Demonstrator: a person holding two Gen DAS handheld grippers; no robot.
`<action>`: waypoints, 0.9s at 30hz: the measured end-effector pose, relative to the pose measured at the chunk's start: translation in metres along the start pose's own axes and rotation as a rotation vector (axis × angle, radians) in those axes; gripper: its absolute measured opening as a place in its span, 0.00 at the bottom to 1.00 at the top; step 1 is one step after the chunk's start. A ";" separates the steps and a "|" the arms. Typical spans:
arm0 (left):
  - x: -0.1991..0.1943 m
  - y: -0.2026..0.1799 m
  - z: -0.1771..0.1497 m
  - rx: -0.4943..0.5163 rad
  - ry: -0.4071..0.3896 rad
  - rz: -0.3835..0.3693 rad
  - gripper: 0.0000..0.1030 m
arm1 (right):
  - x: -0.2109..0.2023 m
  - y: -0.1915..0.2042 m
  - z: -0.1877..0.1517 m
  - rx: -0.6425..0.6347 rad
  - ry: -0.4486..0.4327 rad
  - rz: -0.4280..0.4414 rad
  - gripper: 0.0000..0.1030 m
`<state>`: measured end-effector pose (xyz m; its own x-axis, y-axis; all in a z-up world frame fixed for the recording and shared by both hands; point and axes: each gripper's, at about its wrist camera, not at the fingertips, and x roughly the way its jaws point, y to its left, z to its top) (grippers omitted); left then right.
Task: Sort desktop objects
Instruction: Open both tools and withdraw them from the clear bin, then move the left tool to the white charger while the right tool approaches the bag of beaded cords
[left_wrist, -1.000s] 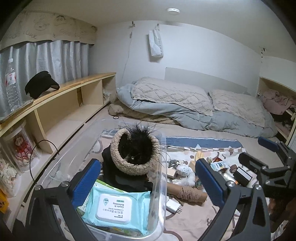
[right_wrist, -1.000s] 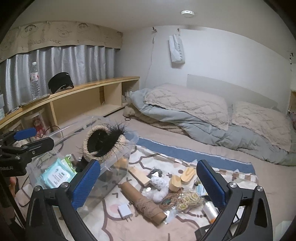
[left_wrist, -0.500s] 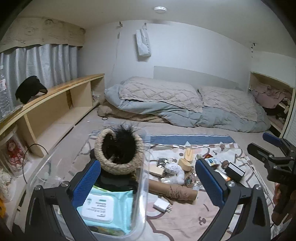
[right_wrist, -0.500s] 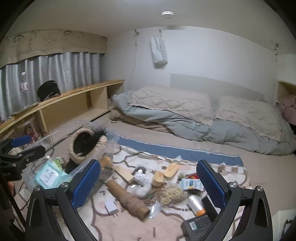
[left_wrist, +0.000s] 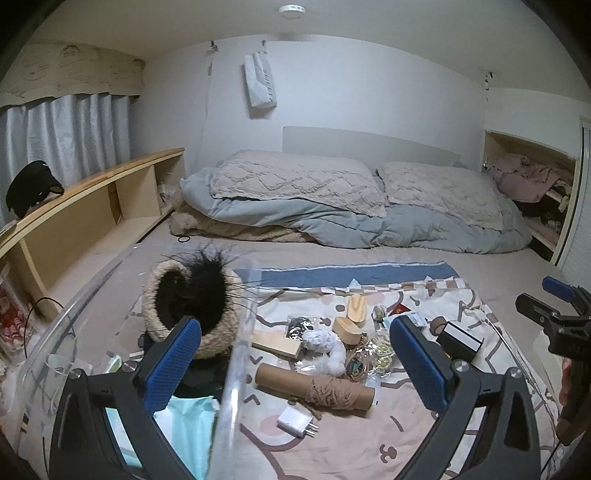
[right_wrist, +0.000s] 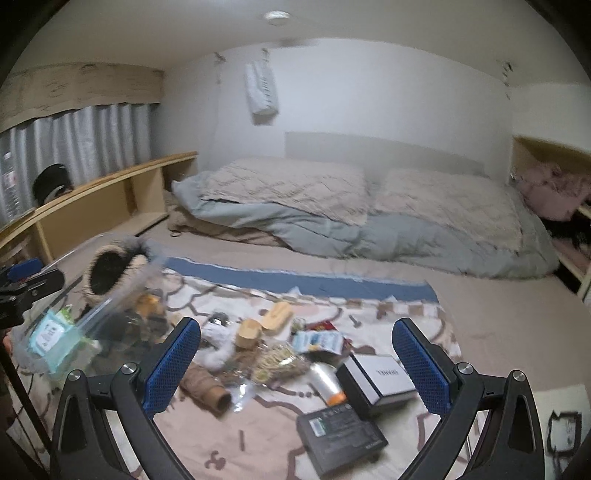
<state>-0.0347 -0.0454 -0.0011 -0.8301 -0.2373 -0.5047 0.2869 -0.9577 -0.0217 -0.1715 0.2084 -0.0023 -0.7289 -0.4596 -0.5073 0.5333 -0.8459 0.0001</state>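
Note:
A clear plastic bin (left_wrist: 236, 354) at the left holds a furry beige hat (left_wrist: 192, 306) and a wipes pack (right_wrist: 48, 332). To its right, small items lie piled on a patterned cloth (left_wrist: 351, 435): a cardboard tube wound with twine (left_wrist: 317, 387), a white charger plug (left_wrist: 295, 421), wooden pieces (left_wrist: 347, 328), a white fluffy thing (left_wrist: 328, 350), a black-and-white box (right_wrist: 376, 380), a dark flat box (right_wrist: 343, 439). My left gripper (left_wrist: 295, 358) is open above the bin's right wall and the pile. My right gripper (right_wrist: 295, 365) is open above the boxes, empty.
Folded duvets and pillows (left_wrist: 332, 199) fill the back of the bed. A wooden shelf (left_wrist: 85, 206) with a black cap (left_wrist: 29, 184) runs along the left wall. An open cupboard with clothes (left_wrist: 532, 184) is at the right. Bare mattress lies right of the cloth.
Both grippers have swung to the right, away from the bin and over the pile of loose items. Both stayed open and empty. The right view is blurred by motion.

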 end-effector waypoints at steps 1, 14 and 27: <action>0.002 -0.002 -0.001 0.005 0.002 0.005 1.00 | 0.005 -0.005 -0.002 0.018 0.014 -0.007 1.00; 0.044 -0.034 -0.016 0.096 0.081 0.016 1.00 | 0.051 -0.025 -0.009 0.149 0.130 0.018 1.00; 0.078 -0.058 -0.046 0.241 0.155 0.019 1.00 | 0.139 -0.027 -0.038 0.341 0.396 0.091 0.65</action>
<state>-0.0944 -0.0011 -0.0792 -0.7373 -0.2453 -0.6294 0.1638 -0.9689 0.1857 -0.2709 0.1779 -0.1054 -0.4327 -0.4538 -0.7790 0.3687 -0.8776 0.3064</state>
